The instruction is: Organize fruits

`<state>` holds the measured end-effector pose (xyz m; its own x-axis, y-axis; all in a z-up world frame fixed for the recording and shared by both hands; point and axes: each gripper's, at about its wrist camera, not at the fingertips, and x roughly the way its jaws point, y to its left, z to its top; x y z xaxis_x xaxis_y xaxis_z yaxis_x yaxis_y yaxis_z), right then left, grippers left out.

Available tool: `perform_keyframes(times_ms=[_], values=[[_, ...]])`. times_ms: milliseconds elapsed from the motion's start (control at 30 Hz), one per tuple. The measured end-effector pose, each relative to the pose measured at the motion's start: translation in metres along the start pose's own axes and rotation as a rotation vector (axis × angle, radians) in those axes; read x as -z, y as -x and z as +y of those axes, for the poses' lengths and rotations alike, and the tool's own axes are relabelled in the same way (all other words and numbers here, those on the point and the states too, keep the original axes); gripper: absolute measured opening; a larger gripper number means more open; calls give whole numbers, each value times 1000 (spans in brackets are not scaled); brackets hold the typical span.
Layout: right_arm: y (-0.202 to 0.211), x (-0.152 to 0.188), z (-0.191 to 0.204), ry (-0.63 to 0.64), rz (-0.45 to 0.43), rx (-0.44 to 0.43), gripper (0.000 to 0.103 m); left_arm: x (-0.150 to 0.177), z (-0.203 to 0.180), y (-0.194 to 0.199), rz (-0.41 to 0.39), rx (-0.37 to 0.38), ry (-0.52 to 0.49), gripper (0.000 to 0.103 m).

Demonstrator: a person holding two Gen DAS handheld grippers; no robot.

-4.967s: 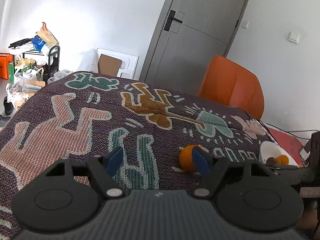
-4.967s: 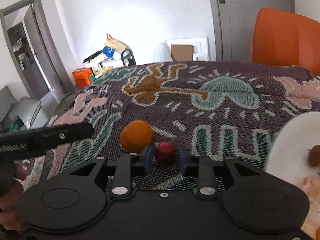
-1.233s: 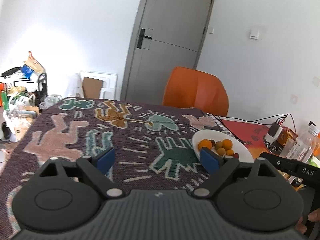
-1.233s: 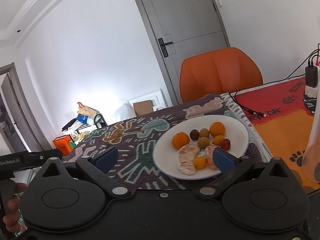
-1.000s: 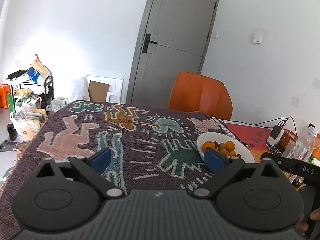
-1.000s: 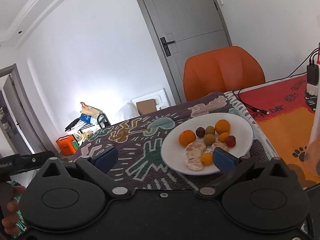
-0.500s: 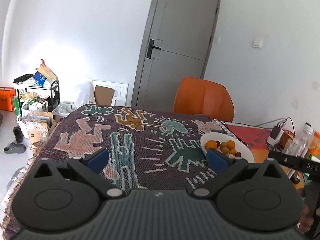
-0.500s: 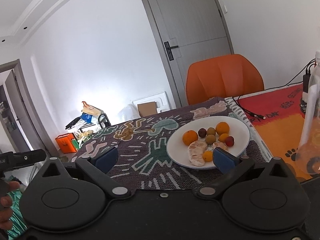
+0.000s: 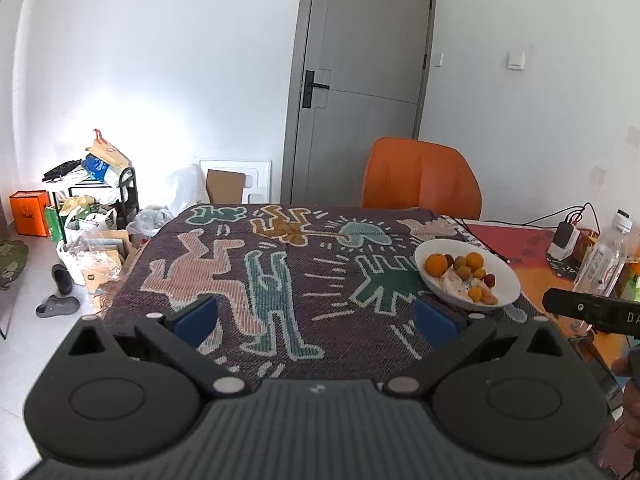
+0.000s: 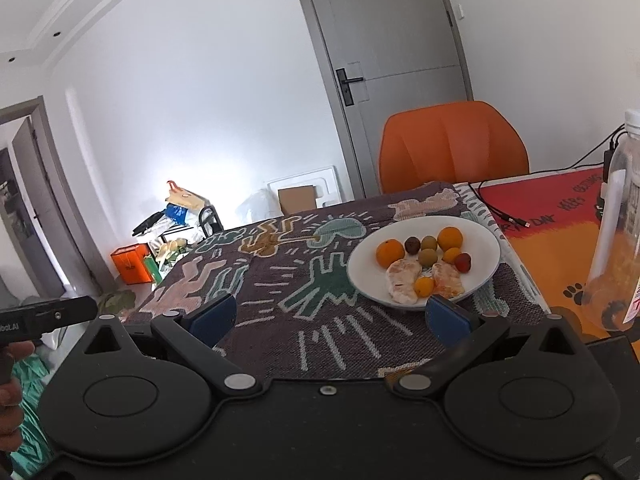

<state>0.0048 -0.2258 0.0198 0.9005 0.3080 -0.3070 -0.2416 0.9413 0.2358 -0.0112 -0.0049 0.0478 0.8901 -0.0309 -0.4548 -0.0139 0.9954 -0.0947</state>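
A white plate point(image 10: 486, 240) on the patterned tablecloth holds several fruits: oranges point(image 10: 389, 253), small green and dark fruits, a red one point(image 10: 463, 261) and peeled tangerine pieces point(image 10: 402, 274). The plate also shows in the left wrist view point(image 9: 506, 276), at the right. My right gripper point(image 10: 328, 320) is open and empty, held back from the plate's near left side. My left gripper point(image 9: 316, 316) is open and empty, above the near part of the table, left of the plate.
An orange chair point(image 10: 452, 148) stands behind the table. A clear plastic bottle point(image 10: 616, 240) and a red-orange mat point(image 10: 560, 216) with cables lie right of the plate. A grey door point(image 9: 360, 92) and floor clutter point(image 9: 88, 208) are at the back left.
Both grippers have pulled back and up from the table, so the plate looks smaller. Five seconds ago the right gripper held a small red fruit beside an orange; now both are empty.
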Motion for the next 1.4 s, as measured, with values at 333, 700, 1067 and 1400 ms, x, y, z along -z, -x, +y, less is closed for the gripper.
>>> perform_keyframes(times_ms=[333, 700, 1067, 1400], values=[[4, 4, 12, 16, 14, -19, 103, 6, 0, 8, 16, -28, 1, 103], [4, 6, 14, 8, 23, -24, 103, 9, 1, 5, 43, -21, 6, 103], [7, 10, 12, -5, 21, -19, 103, 10, -4, 7, 42, -16, -19, 103], [7, 10, 13, -10, 22, -16, 103, 12, -4, 8, 48, -21, -16, 103]])
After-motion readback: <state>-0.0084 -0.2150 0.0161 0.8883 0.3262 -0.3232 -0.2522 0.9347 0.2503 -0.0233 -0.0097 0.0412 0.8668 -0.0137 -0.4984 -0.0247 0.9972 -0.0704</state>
